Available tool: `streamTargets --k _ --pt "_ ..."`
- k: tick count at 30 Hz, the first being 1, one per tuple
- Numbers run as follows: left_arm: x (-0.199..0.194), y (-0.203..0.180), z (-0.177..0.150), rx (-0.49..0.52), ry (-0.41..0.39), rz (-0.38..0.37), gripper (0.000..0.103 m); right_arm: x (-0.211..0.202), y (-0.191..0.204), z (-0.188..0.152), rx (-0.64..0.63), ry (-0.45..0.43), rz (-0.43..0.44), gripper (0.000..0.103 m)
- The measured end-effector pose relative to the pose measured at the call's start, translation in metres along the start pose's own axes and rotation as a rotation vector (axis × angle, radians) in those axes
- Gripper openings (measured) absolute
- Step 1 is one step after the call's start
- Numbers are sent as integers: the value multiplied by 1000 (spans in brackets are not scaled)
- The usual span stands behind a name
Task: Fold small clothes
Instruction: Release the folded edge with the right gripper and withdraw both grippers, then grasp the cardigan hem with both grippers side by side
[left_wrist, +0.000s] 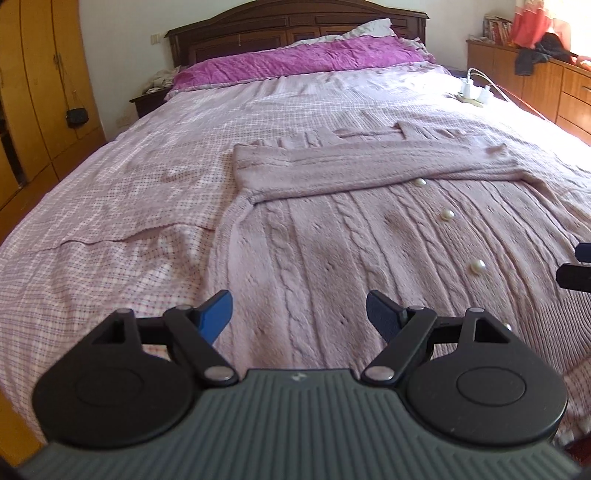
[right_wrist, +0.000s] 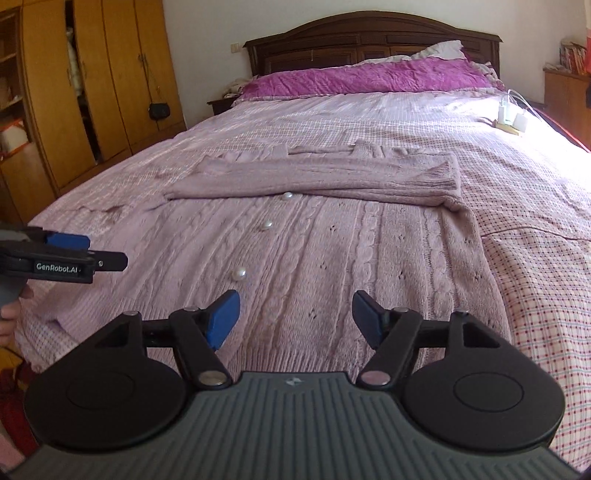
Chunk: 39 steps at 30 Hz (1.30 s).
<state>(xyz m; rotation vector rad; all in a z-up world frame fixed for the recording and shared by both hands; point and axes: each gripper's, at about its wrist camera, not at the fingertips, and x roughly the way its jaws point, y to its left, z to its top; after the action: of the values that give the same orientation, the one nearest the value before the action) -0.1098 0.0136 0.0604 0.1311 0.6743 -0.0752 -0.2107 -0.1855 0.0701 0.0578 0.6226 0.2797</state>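
We are holding the left gripper (left_wrist: 299, 317) and the right gripper (right_wrist: 293, 319) side by side over a pink cable-knit cardigan (left_wrist: 332, 236) that is lying flat on a bed (left_wrist: 110, 206), both with jaws standing wide apart and gripping nothing. The cardigan is sitting at the near end of the checked bedspread, its long axis running up the bed from us toward the dark wooden headboard (left_wrist: 295, 26): ribbed hem nearest us, neckline farthest. Its sleeves (right_wrist: 325, 173) are lying folded crosswise over the chest, and a row of pearl buttons (left_wrist: 447, 215) is running along the garment's length. A purple pillow (right_wrist: 369, 79) is resting against the headboard, and white chargers (right_wrist: 511, 118) are sitting near the bed's right edge. At left, a wardrobe (right_wrist: 92, 85) is standing partly open; we cannot tell what it is holding.
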Motion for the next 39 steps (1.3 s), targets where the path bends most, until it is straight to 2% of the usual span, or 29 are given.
streamTargets --k 5,13,18,20,22,27,32,39 --pt "-3 -6 -12 21 24 -22 81 -5 20 -11 -123 32 -47 74" --pt "-8 -15 -26 65 46 -54 81 7 32 -31 -198 165 -4 74" --pt "-12 -15 -29 54 49 -58 81 21 50 -40 -322 237 -33 74" --pt "-14 -14 -28 41 41 -83 81 28 61 -45 -418 269 -56 83" --pt "-14 -16 -26 44 39 -95 81 34 67 -49 -476 272 -86 86" --pt "-10 -26 -27 95 48 -81 81 48 66 -50 -481 230 -127 89" --pt "-6 -33 -34 135 76 -101 81 54 61 -42 -437 152 -170 89" --pt "-13 -45 -43 229 76 -219 83 46 48 -26 -333 26 -204 89"
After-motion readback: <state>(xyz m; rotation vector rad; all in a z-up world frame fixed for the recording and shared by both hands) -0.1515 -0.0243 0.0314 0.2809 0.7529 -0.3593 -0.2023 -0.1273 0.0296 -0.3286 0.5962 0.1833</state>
